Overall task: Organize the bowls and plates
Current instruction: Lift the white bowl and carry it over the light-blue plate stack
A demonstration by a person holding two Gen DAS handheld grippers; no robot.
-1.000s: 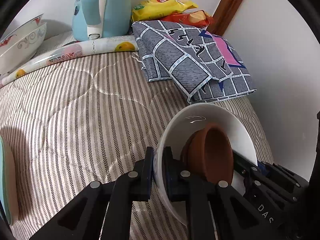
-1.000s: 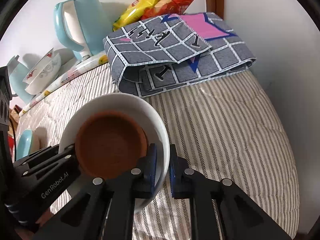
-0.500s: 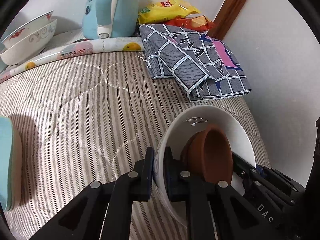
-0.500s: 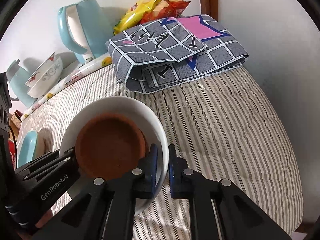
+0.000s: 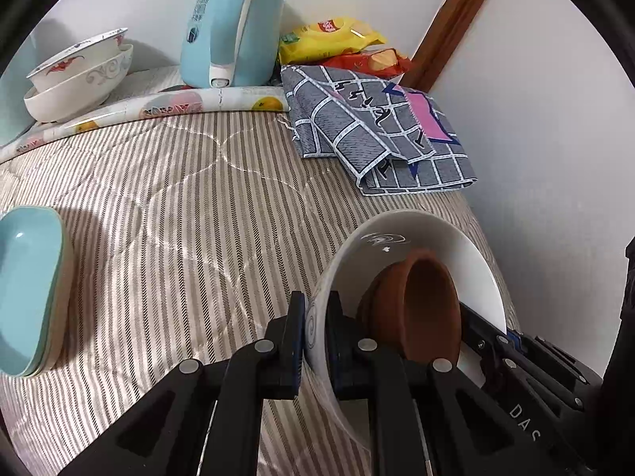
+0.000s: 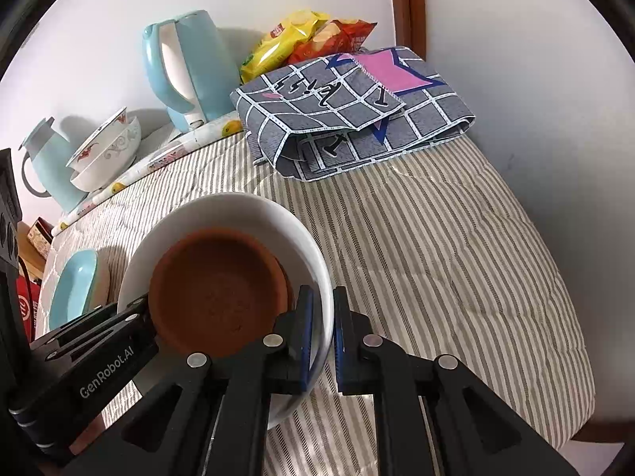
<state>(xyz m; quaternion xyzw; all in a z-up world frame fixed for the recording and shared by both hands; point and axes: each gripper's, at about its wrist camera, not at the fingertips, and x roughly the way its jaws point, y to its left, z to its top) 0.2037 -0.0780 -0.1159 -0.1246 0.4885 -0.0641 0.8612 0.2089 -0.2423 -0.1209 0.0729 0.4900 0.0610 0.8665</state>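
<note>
Left wrist view: my left gripper [image 5: 316,337] pinches the near rim of the white bowl [image 5: 444,238], a brown bowl [image 5: 420,309] nested inside it, both held tilted above the striped bed cover [image 5: 178,218] near its right edge. A blue dish [image 5: 27,285] sits at the left edge, and two stacked patterned bowls [image 5: 79,75] wait at the far left corner beside the kettle [image 5: 230,27].

Right wrist view: my right gripper [image 6: 322,337] pinches the opposite rim of the same white bowl [image 6: 238,206], with the brown bowl [image 6: 218,297] resting loose inside. A folded grey cloth [image 6: 357,119] and snack bags [image 6: 305,35] lie at the far edge.

The risk, as I judge it: the brown bowl is held by nothing, so more tilt could slide it out, and uneven pull between my two grips could slip a rim.
</note>
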